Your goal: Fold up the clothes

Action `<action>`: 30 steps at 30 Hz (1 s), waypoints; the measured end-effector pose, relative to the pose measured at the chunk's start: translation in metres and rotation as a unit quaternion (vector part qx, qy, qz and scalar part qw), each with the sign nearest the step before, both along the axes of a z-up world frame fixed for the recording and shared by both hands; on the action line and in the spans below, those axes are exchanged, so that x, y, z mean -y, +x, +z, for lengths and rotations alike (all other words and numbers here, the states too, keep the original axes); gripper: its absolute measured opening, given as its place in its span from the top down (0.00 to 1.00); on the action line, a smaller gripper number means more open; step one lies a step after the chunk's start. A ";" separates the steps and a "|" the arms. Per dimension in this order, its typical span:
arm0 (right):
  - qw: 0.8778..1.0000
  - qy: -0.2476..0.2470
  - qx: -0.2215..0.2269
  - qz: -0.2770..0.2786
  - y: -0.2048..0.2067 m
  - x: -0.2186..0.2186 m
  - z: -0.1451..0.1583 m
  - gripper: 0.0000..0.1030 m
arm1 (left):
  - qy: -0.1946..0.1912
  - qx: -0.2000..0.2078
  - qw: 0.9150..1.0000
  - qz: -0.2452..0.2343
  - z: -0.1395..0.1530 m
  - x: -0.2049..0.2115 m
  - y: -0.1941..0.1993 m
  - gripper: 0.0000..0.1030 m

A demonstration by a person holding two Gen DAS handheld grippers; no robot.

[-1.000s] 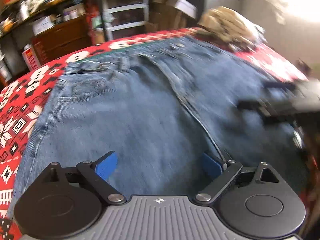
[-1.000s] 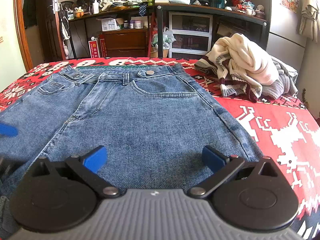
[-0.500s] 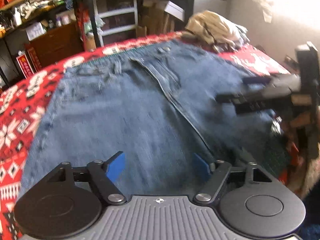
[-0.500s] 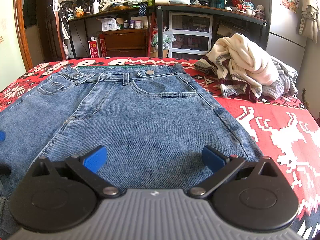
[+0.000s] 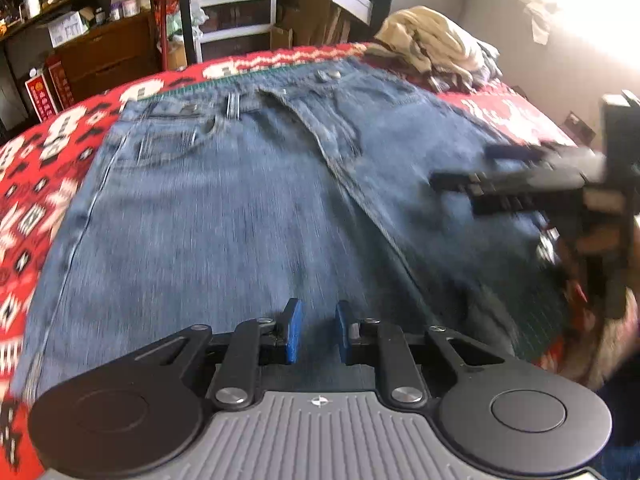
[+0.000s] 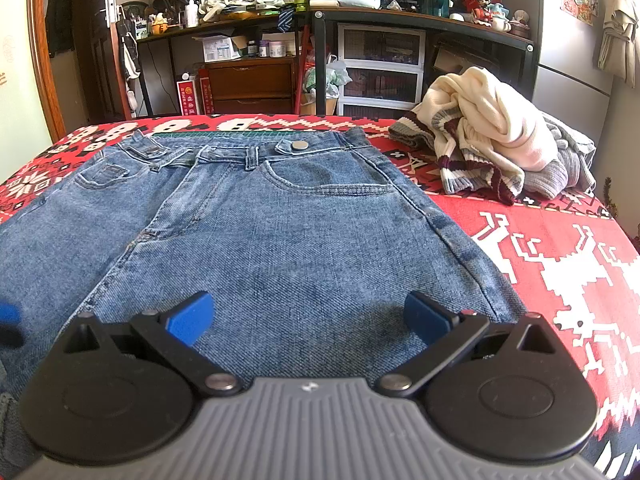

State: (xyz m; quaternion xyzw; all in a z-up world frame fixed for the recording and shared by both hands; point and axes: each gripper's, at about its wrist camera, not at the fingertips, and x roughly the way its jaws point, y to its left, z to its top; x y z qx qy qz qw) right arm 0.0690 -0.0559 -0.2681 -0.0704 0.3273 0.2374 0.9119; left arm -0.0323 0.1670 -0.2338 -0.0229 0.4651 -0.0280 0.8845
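**Blue denim jeans laid flat on patterned cover, two handheld grippers above**

Item 1. Faded blue denim jeans [image 6: 280,240], spread flat, front side up. Waistband lies at 12 o'clock in the right wrist view, with a round metal button [image 6: 299,145] on it; curved front pocket seam just below. Legs run toward 6 o'clock, under both tools.

Item 2. Red knitted-look cover with white and black reindeer pattern [image 6: 560,264], beneath the jeans.

Item 3. Heap of cream, grey and maroon-striped knitwear [image 6: 496,148], at 2 o'clock, apart from the jeans.

Item 4. Left gripper [image 5: 316,334], black with blue pads: fingers drawn near together, a narrow gap between, nothing seen between them; low over the denim. View blurred.

Item 5. Right gripper [image 6: 308,316], same make: fingers spread wide, empty, above the right leg. It also shows at 3 o'clock in the left wrist view.

Item 6. Red box with printed writing [image 6: 188,98], at 11 o'clock beside a brown wooden drawer chest [image 6: 250,84]; text too small to read.
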 end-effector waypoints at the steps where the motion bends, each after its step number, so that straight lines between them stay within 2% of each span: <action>1: 1.000 0.000 0.000 0.000 0.000 0.000 0.000 0.01 | 0.000 -0.005 1.000 -0.002 0.001 0.001 -0.007 0.82; 4: 1.000 0.000 0.000 0.000 0.000 0.000 0.000 0.01 | -0.001 -0.008 1.000 0.001 0.006 -0.001 -0.020 0.83; 6: 1.000 0.000 0.000 0.000 0.000 0.000 0.000 0.01 | -0.003 0.006 1.000 0.015 0.012 -0.008 -0.022 0.83; 11: 1.000 0.000 0.000 0.000 0.000 0.000 0.000 0.01 | -0.004 0.038 0.997 0.067 0.020 -0.040 0.003 0.83; 15: 1.000 0.000 0.000 0.000 0.000 0.000 0.000 0.01 | -0.011 0.012 0.994 0.104 0.011 -0.064 0.020 0.83; 17: 1.000 0.000 0.000 0.000 0.000 0.000 0.000 0.01 | -0.027 -0.002 0.993 0.116 0.005 -0.072 0.015 0.84; 19: 1.000 0.000 0.000 0.000 0.000 0.000 0.000 0.01 | -0.028 -0.004 0.993 0.117 0.003 -0.072 0.002 0.83; 24: 1.000 0.000 0.000 0.000 0.000 0.000 0.000 0.01 | -0.004 -0.004 0.994 0.111 0.005 -0.065 -0.028 0.83; 29: 1.000 0.000 0.000 0.000 0.000 0.000 0.000 0.01 | 0.002 0.005 0.994 0.106 0.011 -0.061 -0.022 0.83; 30: 1.000 -0.001 0.000 0.000 0.000 0.000 0.000 0.01 | 0.005 0.010 0.995 0.103 0.013 -0.059 -0.019 0.79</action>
